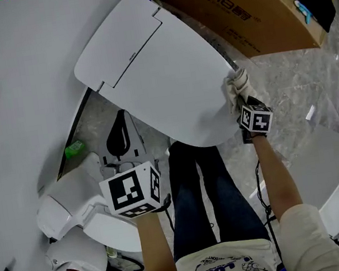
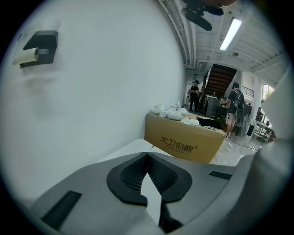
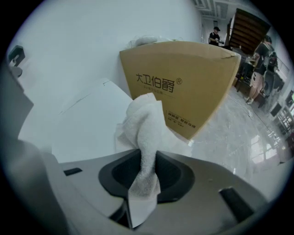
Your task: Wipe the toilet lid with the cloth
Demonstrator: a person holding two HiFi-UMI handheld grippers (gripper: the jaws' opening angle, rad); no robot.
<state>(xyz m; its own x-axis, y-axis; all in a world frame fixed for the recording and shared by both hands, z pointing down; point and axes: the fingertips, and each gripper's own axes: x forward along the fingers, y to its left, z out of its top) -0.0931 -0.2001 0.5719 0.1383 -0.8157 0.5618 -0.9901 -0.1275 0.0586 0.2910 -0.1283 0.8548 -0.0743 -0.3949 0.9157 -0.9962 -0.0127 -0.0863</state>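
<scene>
Right claw point(image 3: 143, 158) tight on one cloth point(image 3: 146, 120)

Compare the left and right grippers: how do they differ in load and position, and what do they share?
The right gripper clamps the white cloth; the left gripper holds nothing. The right gripper sits at the edge of the toilet lid; the left gripper hangs clear of it, near the person's legs. Both have their jaws closed.

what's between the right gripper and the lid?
Only the white cloth, clamped in the right gripper and bunched on the toilet lid edge. Head view shows it.
</scene>
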